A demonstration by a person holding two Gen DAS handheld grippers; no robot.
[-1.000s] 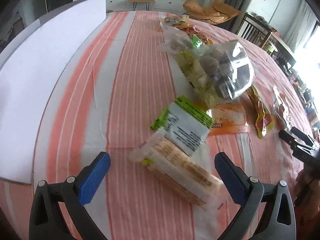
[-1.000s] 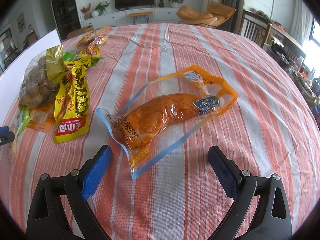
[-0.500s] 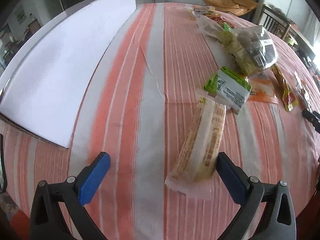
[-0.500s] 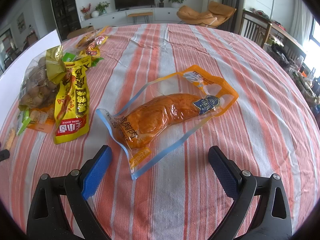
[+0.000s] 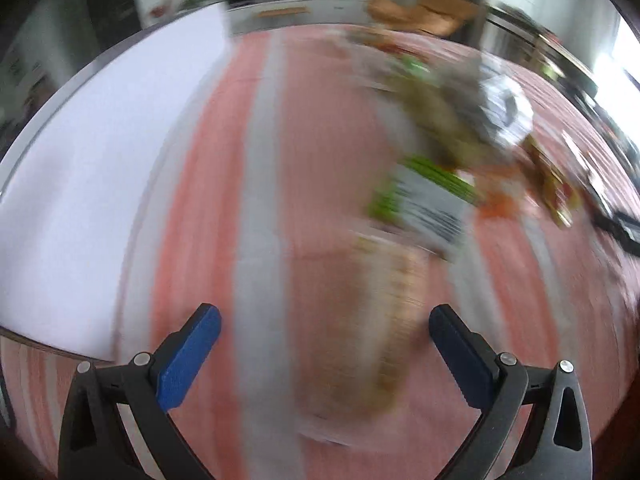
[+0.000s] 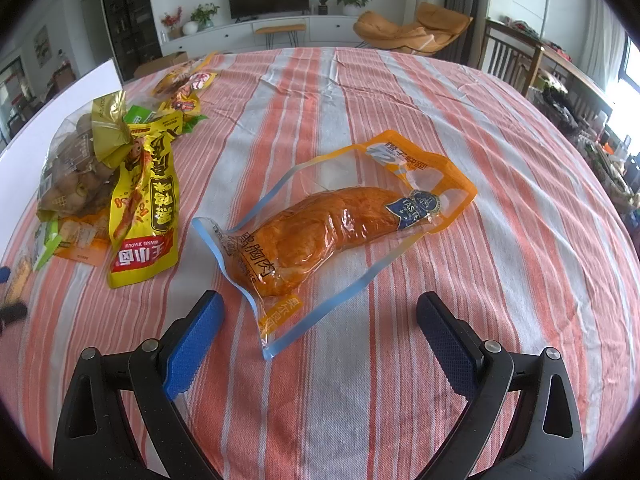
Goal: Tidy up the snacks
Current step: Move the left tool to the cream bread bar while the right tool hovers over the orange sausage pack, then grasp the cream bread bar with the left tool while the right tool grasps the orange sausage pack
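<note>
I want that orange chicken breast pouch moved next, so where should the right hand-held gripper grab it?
Probably the flat empty corner of the chicken breast pouch, nearest the open right hand-held gripper. Come in low from the near side: the pouch lies flat and its middle bulges.

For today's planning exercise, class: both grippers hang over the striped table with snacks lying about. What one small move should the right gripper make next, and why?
Probably ease the right gripper forward and down over the near end of the orange chicken-breast pouch. Its jaws stand wide open and hold nothing, and the pouch lies flat on the tablecloth, straight ahead between them and apart from the yellow snack pack. The left wrist view is too blurred to plan from.
</note>
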